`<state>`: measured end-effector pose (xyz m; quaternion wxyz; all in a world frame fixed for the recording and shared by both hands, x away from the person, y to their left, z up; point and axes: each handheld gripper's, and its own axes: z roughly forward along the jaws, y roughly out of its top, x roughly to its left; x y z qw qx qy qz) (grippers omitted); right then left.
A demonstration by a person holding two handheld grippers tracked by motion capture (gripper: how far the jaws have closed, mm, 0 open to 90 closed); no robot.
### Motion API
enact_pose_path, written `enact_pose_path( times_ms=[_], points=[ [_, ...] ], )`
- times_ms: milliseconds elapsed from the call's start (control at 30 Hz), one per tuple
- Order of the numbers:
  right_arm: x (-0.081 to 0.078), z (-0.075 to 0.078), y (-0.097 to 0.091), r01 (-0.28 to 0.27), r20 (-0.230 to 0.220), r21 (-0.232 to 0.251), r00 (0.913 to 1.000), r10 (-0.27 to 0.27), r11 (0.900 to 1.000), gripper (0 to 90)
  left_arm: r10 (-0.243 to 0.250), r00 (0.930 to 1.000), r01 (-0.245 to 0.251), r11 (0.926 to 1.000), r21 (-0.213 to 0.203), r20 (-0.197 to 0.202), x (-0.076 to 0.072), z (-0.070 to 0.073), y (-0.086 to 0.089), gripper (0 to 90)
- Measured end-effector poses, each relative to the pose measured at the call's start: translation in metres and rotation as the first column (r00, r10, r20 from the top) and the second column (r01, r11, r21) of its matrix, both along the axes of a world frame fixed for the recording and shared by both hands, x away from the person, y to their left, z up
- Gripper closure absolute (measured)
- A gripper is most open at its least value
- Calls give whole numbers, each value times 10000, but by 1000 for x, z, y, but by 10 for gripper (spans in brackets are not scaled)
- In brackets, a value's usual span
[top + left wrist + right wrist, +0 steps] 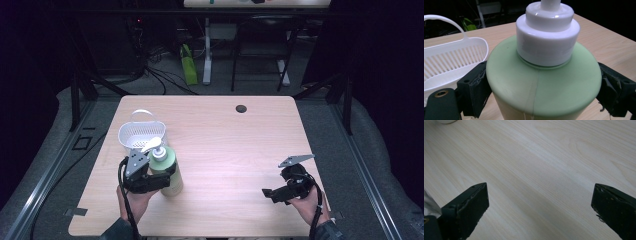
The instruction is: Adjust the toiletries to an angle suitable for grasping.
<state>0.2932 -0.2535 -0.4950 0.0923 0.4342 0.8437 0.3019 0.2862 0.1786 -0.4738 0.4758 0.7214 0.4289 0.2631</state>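
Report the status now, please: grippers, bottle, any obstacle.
Left gripper shut on green bottle, upright. Right gripper open, over bare table. White basket just behind bottle.

Lab: dark cable-strewn floor (165, 80), rig frames (75, 95)

Light wood-grain table (230, 145) with rounded corners and a dark round grommet (241, 108) near its far edge, upper centre. At left of frame, a white slotted basket (141, 133) with a handle; just in front of it, a green pump bottle (168, 171), upright
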Motion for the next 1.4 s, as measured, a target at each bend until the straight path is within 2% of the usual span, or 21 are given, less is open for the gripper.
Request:
enact_pose_path(
  times_ms=[267,400,533,767,1067,1400],
  points=[
    [0,-1,0,-10,12,-14,10000,10,10000,12,172,9998,-172,9999,10,-64,-3,0,14,118],
    [1,-1,1,-41,-68,-45,10000,40,10000,12,492,9988,-492,9988,-31,-76,-5,0,26,118],
    [1,-2,2,-120,-32,-50,9999,119,9999,12,602,9981,-602,9982,-9,-112,-6,1,33,118],
    [0,-2,3,-30,-80,-35,10000,30,10000,12,589,9982,-589,9982,66,-147,-6,2,33,112],
    [0,-1,3,-60,-25,-10,10000,60,10000,6,512,9983,-492,9963,-706,263,-11,12,38,48],
    [1,-3,4,-167,-57,-24,9998,166,9999,5,303,9986,-262,9955,-908,440,-8,27,39,21]
  ],
)
